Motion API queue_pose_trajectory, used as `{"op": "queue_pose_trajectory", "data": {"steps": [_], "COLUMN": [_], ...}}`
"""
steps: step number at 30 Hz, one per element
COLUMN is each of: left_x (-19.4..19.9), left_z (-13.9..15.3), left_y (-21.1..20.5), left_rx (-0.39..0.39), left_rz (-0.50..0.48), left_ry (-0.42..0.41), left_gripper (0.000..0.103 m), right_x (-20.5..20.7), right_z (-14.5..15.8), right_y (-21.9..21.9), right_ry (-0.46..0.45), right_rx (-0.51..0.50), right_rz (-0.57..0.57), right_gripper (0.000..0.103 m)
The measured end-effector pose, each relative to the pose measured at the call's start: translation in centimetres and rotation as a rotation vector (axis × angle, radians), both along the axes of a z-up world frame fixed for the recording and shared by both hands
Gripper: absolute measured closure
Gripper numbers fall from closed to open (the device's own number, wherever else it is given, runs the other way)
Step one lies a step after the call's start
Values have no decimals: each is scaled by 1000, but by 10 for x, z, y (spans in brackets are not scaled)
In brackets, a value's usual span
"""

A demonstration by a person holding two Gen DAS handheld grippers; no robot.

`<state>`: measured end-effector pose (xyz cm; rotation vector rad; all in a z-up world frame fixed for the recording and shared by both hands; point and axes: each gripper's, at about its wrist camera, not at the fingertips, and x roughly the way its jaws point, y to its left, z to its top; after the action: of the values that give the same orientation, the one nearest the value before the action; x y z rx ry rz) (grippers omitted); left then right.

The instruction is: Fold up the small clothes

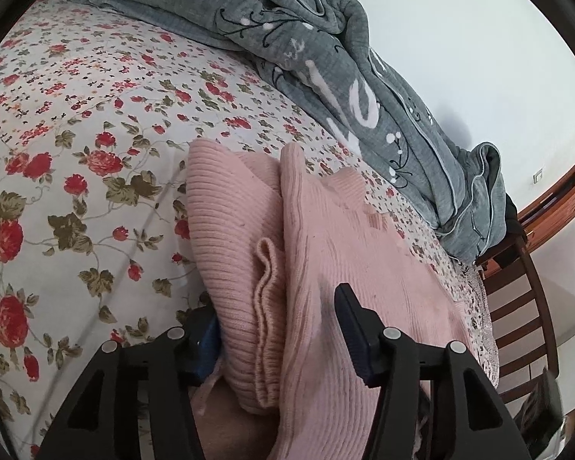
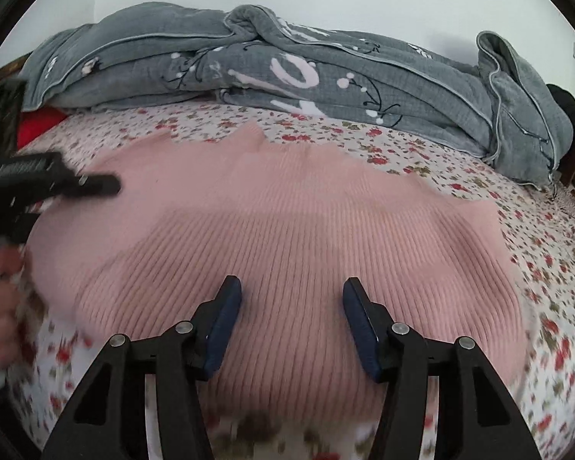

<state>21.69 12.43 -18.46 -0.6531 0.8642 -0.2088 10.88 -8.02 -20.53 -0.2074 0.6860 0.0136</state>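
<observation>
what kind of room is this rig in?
Likely a bedroom: the pink sweater lies on a bed with a floral sheet, a grey quilt is bunched along the far side, and a wooden chair stands beside it.

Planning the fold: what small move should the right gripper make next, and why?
Probably lower the right gripper and close it on the sweater. Its fingers stand open just above the flat knit, gripping nothing, while the left gripper already has a bunched fold between its fingers.
</observation>
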Motion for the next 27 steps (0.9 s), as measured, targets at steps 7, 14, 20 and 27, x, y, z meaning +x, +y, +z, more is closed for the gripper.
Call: {"op": "queue_pose_trajectory", "data": {"steps": [7,14,20,27], "left_x": [1,3,4,12], "left_z": [-1,-2,24,91], "left_y": [-5,2,-4,-55], "left_rx": [23,14,30,158], "left_rz": [-14,40,70,64], "left_ry": [-5,56,101,94], "left_gripper": [47,77,81,81], "right_x": [-2,-7,-10,1], "right_z": [-9,-14,36,64], "right_y": [-2,4,-45,-139], "right_ry": [-31,-55,-58,-141], "right_rx": [39,-1,200,259], "right_rz": [-14,-18,108,17], "right_gripper": [46,46,46,44]}}
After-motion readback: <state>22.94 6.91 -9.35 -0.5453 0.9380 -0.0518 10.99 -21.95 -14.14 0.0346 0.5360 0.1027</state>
